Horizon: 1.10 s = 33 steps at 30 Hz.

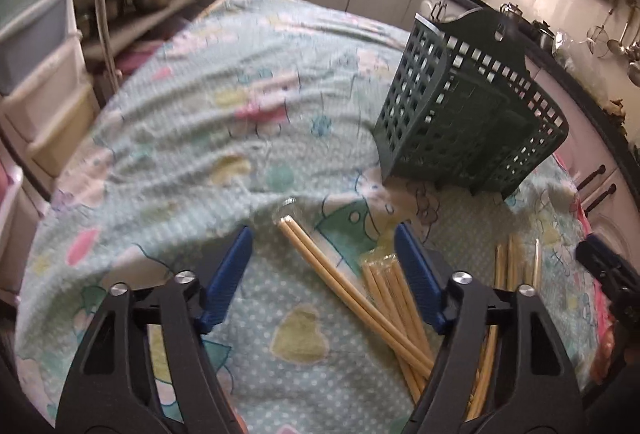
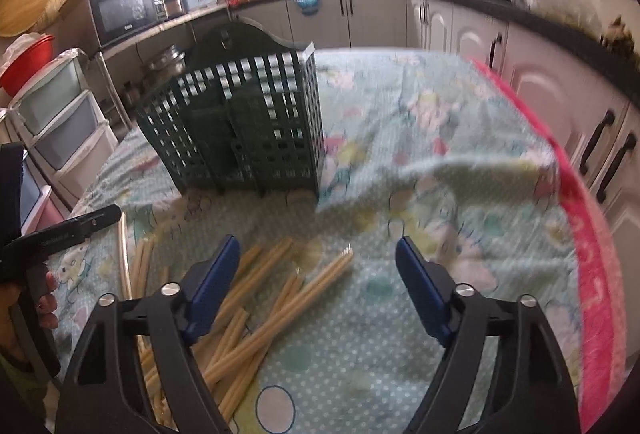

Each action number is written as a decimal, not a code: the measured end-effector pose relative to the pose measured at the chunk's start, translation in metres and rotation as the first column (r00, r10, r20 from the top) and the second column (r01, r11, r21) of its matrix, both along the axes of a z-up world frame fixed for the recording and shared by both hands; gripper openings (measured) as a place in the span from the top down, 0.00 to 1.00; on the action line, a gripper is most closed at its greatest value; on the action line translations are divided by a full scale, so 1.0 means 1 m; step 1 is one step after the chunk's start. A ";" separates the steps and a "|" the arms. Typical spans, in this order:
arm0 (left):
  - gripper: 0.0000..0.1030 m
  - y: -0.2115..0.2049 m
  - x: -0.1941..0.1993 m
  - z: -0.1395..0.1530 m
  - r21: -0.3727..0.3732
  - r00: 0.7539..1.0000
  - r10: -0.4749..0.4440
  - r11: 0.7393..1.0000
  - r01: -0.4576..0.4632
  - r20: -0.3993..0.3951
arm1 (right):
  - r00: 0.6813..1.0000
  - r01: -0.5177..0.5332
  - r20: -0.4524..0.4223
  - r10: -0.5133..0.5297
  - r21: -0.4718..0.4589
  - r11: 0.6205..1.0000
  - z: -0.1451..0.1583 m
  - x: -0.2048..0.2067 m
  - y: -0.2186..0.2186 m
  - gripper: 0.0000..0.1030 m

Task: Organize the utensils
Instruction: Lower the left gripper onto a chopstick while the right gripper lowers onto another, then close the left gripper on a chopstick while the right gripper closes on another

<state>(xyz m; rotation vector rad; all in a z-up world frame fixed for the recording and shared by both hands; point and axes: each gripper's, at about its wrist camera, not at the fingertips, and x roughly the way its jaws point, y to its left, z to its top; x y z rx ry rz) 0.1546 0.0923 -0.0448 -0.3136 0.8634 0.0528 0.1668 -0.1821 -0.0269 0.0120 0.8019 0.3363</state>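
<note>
Several wooden chopstick pairs in clear sleeves (image 1: 360,298) lie in a loose pile on the patterned cloth; the right wrist view shows them too (image 2: 272,298). A dark green slotted utensil basket (image 1: 468,114) stands upright beyond them, also in the right wrist view (image 2: 248,122). My left gripper (image 1: 324,246) is open and empty, low over the pile, with one pair between its fingers. My right gripper (image 2: 318,254) is open and empty, just right of the pile. The left gripper shows at the left edge of the right wrist view (image 2: 60,230).
The table is covered by a wrinkled mint cartoon cloth (image 1: 224,106) with a pink edge (image 2: 592,234). Plastic drawers (image 1: 36,74) stand at the left. Kitchen counters and cabinets (image 2: 540,74) surround the table.
</note>
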 end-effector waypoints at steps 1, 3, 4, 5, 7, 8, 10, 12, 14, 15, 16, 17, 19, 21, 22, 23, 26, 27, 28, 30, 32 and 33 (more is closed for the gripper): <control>0.39 0.001 0.001 -0.004 -0.023 1.000 -0.005 1.000 0.005 -0.013 | 1.000 0.000 -0.026 0.000 0.005 1.000 -0.006 0.002 -0.001 0.31; 0.44 0.003 0.005 -0.009 -0.056 0.999 -0.008 0.998 0.005 -0.043 | 0.998 -0.003 -0.067 0.004 0.014 1.000 -0.015 0.004 -0.002 0.37; 0.47 0.004 0.006 -0.013 -0.074 0.998 -0.004 0.997 -0.001 -0.061 | 0.996 -0.004 -0.090 0.006 0.024 1.000 -0.019 0.006 -0.002 0.41; 0.47 0.003 0.008 -0.015 -0.078 0.998 -0.001 0.997 -0.004 -0.071 | 0.994 -0.002 -0.109 0.006 0.034 0.999 -0.022 0.009 -0.002 0.43; 0.53 0.005 0.011 -0.019 -0.095 0.996 0.008 0.995 -0.017 -0.090 | 0.990 0.005 -0.140 0.003 0.057 0.998 -0.026 0.013 -0.005 0.48; 0.54 0.006 0.012 -0.020 -0.104 0.995 0.013 0.994 -0.023 -0.097 | 0.989 0.008 -0.149 0.002 0.066 0.998 -0.028 0.016 -0.006 0.48; 0.54 0.007 0.014 -0.021 -0.114 0.994 0.019 0.993 -0.031 -0.105 | 0.984 0.019 -0.177 -0.002 0.095 0.995 -0.031 0.022 -0.009 0.51; 0.55 0.009 0.018 -0.022 -0.118 0.993 0.024 0.992 -0.037 -0.115 | 0.979 0.031 -0.206 -0.005 0.122 0.992 -0.035 0.028 -0.011 0.56; 0.58 0.011 0.021 -0.022 -0.123 0.992 0.031 0.991 -0.046 -0.120 | 0.974 0.038 -0.228 -0.006 0.136 0.990 -0.037 0.034 -0.012 0.60; 0.59 0.013 0.022 -0.022 -0.124 0.992 0.034 0.991 -0.049 -0.123 | 0.971 0.043 -0.238 -0.009 0.140 0.989 -0.039 0.037 -0.013 0.62; 0.61 0.013 0.024 -0.023 -0.121 0.991 0.035 0.991 -0.051 -0.128 | 0.968 0.049 -0.252 -0.010 0.149 0.988 -0.041 0.039 -0.014 0.64; 0.62 0.014 0.026 -0.024 -0.112 0.991 0.037 0.992 -0.052 -0.130 | 0.965 0.052 -0.262 -0.010 0.155 0.986 -0.043 0.041 -0.015 0.65; 0.65 0.014 0.028 -0.024 -0.099 0.990 0.041 0.994 -0.055 -0.135 | 0.963 0.058 -0.270 -0.015 0.150 0.987 -0.045 0.045 -0.016 0.75; 0.68 0.014 0.031 -0.024 -0.086 0.989 0.046 0.995 -0.059 -0.140 | 0.964 0.060 -0.265 -0.017 0.153 0.986 -0.045 0.047 -0.015 0.78; 0.71 0.014 0.032 -0.024 -0.079 0.989 0.048 0.995 -0.060 -0.140 | 0.964 0.060 -0.265 -0.017 0.156 0.986 -0.046 0.048 -0.016 0.79; 0.73 0.015 0.033 -0.025 -0.070 0.989 0.054 0.995 -0.064 -0.140 | 0.964 0.059 -0.264 -0.015 0.160 0.985 -0.046 0.049 -0.017 0.80; 0.82 0.018 0.033 -0.026 -0.060 0.989 0.060 0.996 -0.069 -0.134 | 0.966 0.063 -0.257 -0.016 0.176 0.982 -0.044 0.049 -0.022 0.84; 0.84 0.018 0.033 -0.026 -0.058 0.990 0.057 0.996 -0.065 -0.132 | 0.967 0.063 -0.254 -0.015 0.183 0.981 -0.043 0.049 -0.022 0.85; 0.86 0.020 0.034 -0.026 -0.059 0.990 0.054 0.996 -0.062 -0.131 | 0.969 0.063 -0.247 -0.014 0.191 0.980 -0.041 0.049 -0.023 0.85; 0.88 0.023 0.034 -0.026 -0.068 0.990 0.051 0.996 -0.060 -0.130 | 0.972 0.063 -0.236 -0.014 0.203 0.977 -0.039 0.049 -0.024 0.86; 0.90 0.025 0.034 -0.025 -0.074 0.991 0.049 0.996 -0.059 -0.126 | 0.974 0.062 -0.227 -0.011 0.220 0.974 -0.035 0.049 -0.025 0.86; 0.91 0.026 0.034 -0.024 -0.080 0.992 0.047 0.995 -0.057 -0.121 | 0.976 0.058 -0.217 -0.007 0.228 0.972 -0.032 0.048 -0.026 0.87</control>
